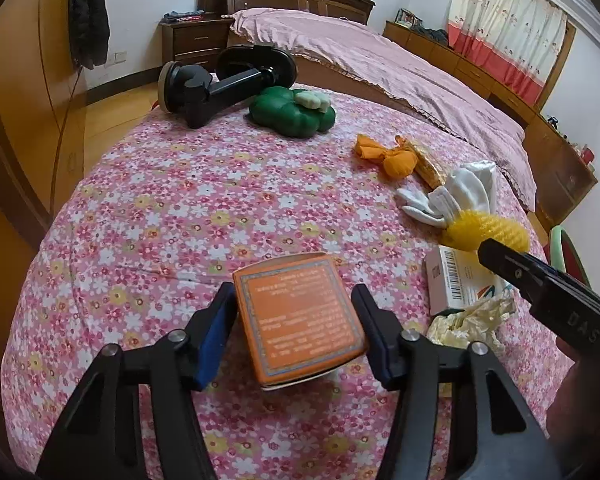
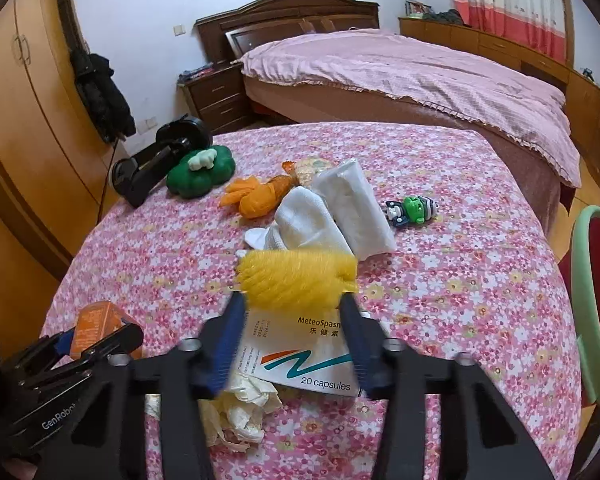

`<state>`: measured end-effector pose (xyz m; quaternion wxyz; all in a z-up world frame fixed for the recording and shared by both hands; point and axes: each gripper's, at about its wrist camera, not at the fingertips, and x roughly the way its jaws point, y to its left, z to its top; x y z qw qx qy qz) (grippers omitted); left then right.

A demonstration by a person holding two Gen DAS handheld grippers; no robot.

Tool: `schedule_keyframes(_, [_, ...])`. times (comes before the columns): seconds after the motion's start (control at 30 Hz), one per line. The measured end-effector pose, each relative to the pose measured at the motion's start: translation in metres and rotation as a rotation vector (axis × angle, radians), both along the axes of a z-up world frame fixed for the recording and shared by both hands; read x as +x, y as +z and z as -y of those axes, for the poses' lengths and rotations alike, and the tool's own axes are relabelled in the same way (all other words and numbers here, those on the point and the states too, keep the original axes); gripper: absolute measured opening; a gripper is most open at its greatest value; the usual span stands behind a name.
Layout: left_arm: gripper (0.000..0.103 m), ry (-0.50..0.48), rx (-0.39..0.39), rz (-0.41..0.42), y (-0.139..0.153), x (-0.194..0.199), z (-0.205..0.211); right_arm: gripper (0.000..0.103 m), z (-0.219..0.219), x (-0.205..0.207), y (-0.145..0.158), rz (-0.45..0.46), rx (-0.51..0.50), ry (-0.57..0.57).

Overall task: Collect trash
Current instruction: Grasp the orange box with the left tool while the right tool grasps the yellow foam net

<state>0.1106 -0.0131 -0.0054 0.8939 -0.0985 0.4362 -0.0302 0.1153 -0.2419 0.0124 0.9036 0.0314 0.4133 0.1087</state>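
The orange box (image 1: 300,316) lies near the tabletop's near edge, clamped between the left gripper's (image 1: 296,312) 2 blue pads. Toward the right edge, the right gripper (image 2: 294,292) is closed on the spiky yellow ball (image 2: 296,278), above the white capsule box (image 2: 312,364) and crumpled paper (image 2: 240,408). Beyond lie white socks (image 2: 308,224), an orange cloth (image 2: 260,198) and a green toy (image 2: 200,172) on the floral tablecloth (image 2: 460,280).

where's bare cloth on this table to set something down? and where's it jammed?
Free: the wide floral stretch between the orange box and the green plush, toward the black holder; also the right side past the small green toy. Crowded: the yellow spiky ball, capsule box, crumpled wrapper, white socks.
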Motion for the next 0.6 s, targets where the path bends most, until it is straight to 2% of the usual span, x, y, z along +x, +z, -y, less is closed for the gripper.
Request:
schedule_keyframes(0.07, [0.048, -0.005, -0.004, 0.0, -0.001, 0.001, 0.0, 0.032, 0.0, 0.0, -0.001, -0.004, 0.001, 0.008])
schedule_keyframes(0.2, [0.047, -0.009, -0.015, 0.009, -0.001, 0.001, 0.0, 0.019, 0.0, 0.0, -0.001, -0.008, 0.007, 0.016])
schedule_keyframes(0.37, [0.047, -0.018, -0.027, 0.026, 0.004, -0.002, 0.001, 0.014, 0.003, -0.005, 0.004, 0.011, 0.007, 0.012])
schedule_keyframes(0.43, [0.047, -0.026, -0.023, 0.039, 0.009, -0.004, 0.004, 0.009, 0.005, -0.008, 0.007, 0.029, 0.004, 0.009])
schedule_keyframes(0.6, [0.047, -0.045, -0.02, 0.072, 0.021, -0.008, 0.01, 0.006, 0.013, -0.018, 0.019, 0.068, 0.015, -0.006])
